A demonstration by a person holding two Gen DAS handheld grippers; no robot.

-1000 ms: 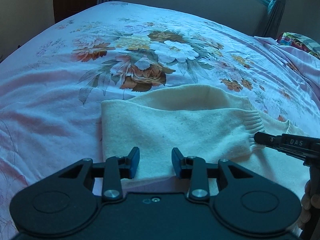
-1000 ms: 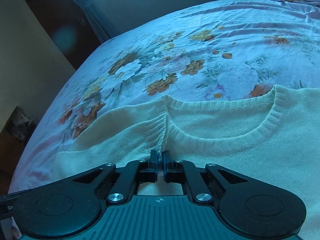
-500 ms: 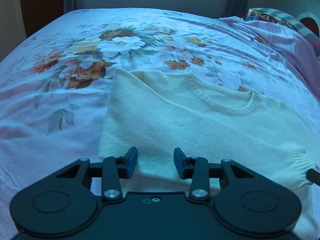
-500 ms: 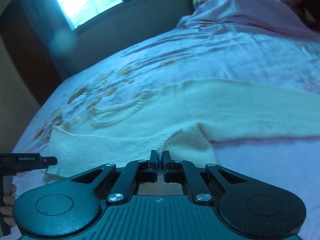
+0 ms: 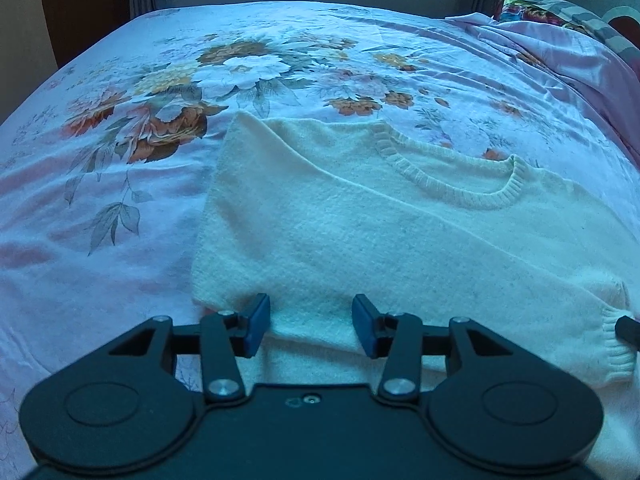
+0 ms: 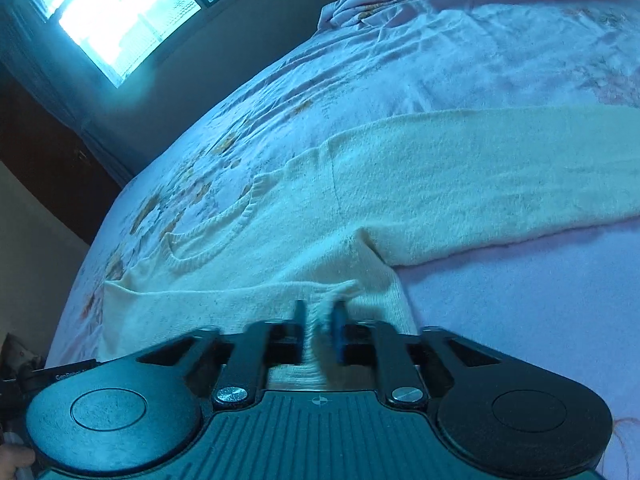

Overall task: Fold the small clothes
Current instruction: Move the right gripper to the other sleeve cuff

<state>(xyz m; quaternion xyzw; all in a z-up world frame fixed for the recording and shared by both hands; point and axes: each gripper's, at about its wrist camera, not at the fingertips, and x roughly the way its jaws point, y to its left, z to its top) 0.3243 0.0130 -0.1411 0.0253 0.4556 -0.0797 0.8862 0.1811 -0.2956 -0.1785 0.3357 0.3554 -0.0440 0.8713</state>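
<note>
Left wrist view first: the left gripper (image 5: 311, 326) is pointed down at the near edge of a cream knit sweater (image 5: 360, 220), which is spread flat on a bed covered by a pale floral sheet (image 5: 100, 200). Its jaws are partway apart and opening. The sweater's edge is seen in the gap between the blue pads (image 5: 258, 326), but nothing is pinched, so no hold is had on it. The ribbed neckline (image 5: 460, 196) is turned toward the far side of the bed, and one side of the sweater looks folded in, giving a straight edge on the left. A ribbed cuff (image 5: 616, 344) is laid at the right edge of the picture, touching a dark tip that pokes in there.

From the right wrist view, the right gripper (image 6: 320, 320) is seen clamped down on a bunched fold of the sweater. The fingers are kinda blurred, but knit fabric is clearly squeezed between them. A sleeve (image 6: 500, 184) is stretched out to the right across the sheet, apart from the gripper. A bright window (image 6: 120, 12) is seen up top, and a bit of a hand (image 6: 16, 458) in the bottom left corner.
</note>
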